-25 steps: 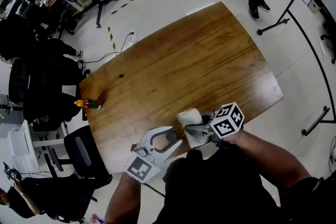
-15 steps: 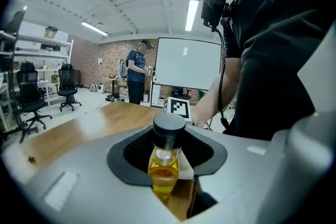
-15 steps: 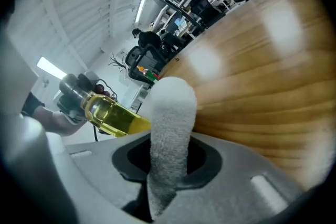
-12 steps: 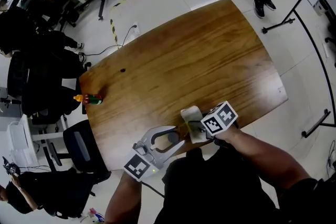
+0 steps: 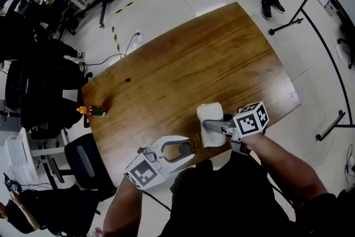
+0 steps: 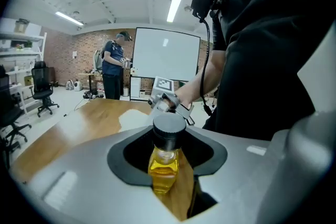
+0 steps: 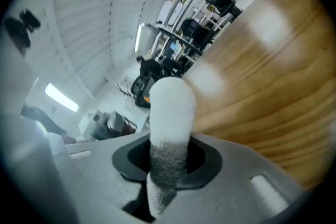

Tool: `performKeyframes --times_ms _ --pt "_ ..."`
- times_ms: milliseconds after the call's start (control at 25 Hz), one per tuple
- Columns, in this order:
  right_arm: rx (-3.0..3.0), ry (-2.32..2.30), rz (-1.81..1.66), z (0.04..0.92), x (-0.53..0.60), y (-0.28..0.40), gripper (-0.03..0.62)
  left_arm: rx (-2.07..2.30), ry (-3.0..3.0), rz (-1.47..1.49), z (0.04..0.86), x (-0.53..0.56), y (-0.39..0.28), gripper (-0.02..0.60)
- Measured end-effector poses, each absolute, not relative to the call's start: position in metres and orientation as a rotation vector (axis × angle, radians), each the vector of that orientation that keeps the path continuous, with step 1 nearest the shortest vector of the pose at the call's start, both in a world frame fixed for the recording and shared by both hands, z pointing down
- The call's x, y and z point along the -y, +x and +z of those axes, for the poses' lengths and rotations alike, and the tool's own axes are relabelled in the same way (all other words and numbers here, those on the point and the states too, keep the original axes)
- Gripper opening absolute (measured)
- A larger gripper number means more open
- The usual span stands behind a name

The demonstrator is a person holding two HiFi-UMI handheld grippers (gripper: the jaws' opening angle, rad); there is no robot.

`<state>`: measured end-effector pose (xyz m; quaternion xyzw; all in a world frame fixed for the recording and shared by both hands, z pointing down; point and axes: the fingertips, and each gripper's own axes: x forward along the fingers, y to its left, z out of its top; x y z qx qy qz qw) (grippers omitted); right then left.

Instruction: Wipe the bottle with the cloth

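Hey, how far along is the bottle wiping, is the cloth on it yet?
Done: both things are picked up. In hand: the left hand-held gripper clamps the bottle, the right hand-held gripper clamps the cloth. Left: the cloth shows beside the bottle, not on it; how much is wiped I cannot tell.

Fluffy matt cloth, glossy wood table (bottle clear plastic).

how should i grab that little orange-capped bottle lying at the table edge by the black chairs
Take the small bottle across mid-body, coming from above with the jaws spanning its narrow width. It lies on its side at the table edge, cap outward, so its long sides are probably freest.
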<state>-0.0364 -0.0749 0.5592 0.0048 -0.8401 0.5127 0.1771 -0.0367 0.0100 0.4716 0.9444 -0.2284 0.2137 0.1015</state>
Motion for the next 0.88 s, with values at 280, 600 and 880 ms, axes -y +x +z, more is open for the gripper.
performKeyframes --times_ms 280,600,880 --pt "2.424 -0.189 1.946 0.484 0.092 -0.086 0.072 0.683 2.863 0.761 0.469 -0.027 -0.016 0.172" --pt "2.329 -0.258 1.398 0.541 0.031 -0.105 0.072 0.794 2.89 0.866 0.47 -0.048 -0.007 0.173" --pt "2.338 -0.303 1.063 0.583 0.021 -0.114 0.072 0.881 2.876 0.837 0.471 -0.052 -0.01 0.173"
